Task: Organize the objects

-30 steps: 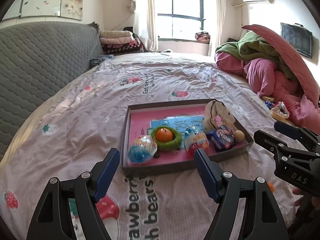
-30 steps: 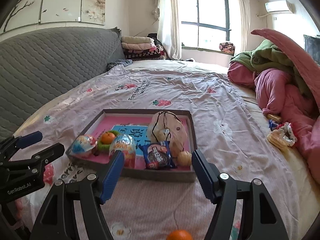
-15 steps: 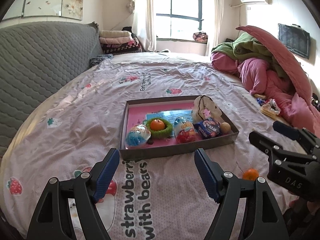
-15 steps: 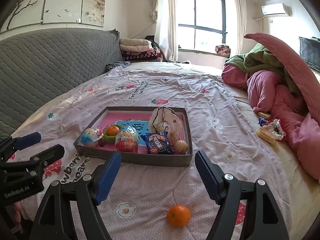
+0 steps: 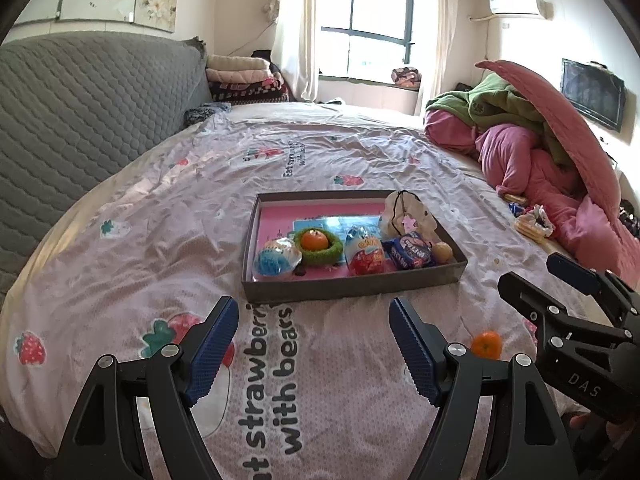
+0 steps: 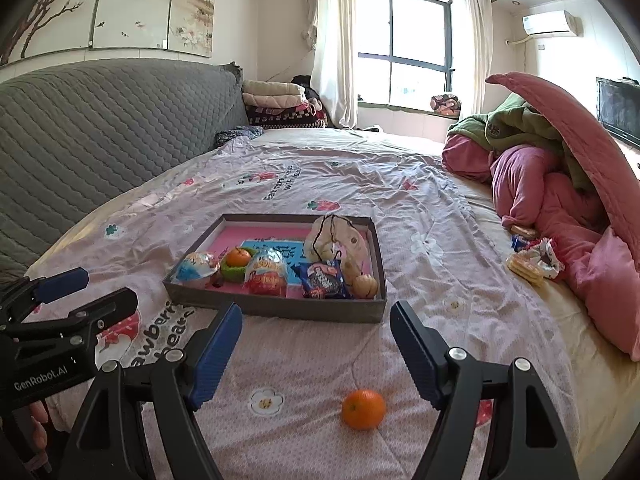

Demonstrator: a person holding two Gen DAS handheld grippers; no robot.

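Right wrist view: the right gripper (image 6: 316, 350), blue-padded jaws spread wide and empty, hovers over a small round orange tangerine (image 6: 363, 409) lying lower centre on the pink printed bedsheet (image 6: 400, 200), near the shallow grey cardboard tray (image 6: 280, 308) of snacks; the left gripper (image 5: 314, 348) is likewise spread.

bedsheet (image 6: 400, 184) – pale lilac-pink, strawberry and flower prints, black lettering. tray (image 6: 280, 308) – grey-brown walls, hot pink floor, light blue card inside. loose tangerine (image 6: 363, 409) bright orange; second orange one sits in green fuzzy nest (image 5: 319, 249). egg-shaped packs: one blue/white (image 5: 276, 259), one red/orange (image 5: 365, 255). snack packet (image 6: 322, 279) dark blue. pouch (image 6: 336, 236) cream with black cord. gripper pads (image 6: 214, 354) blue, dotted texture, black frames. headboard (image 6: 100, 128) grey quilted. blanket pile (image 6: 560, 184) pink and green.
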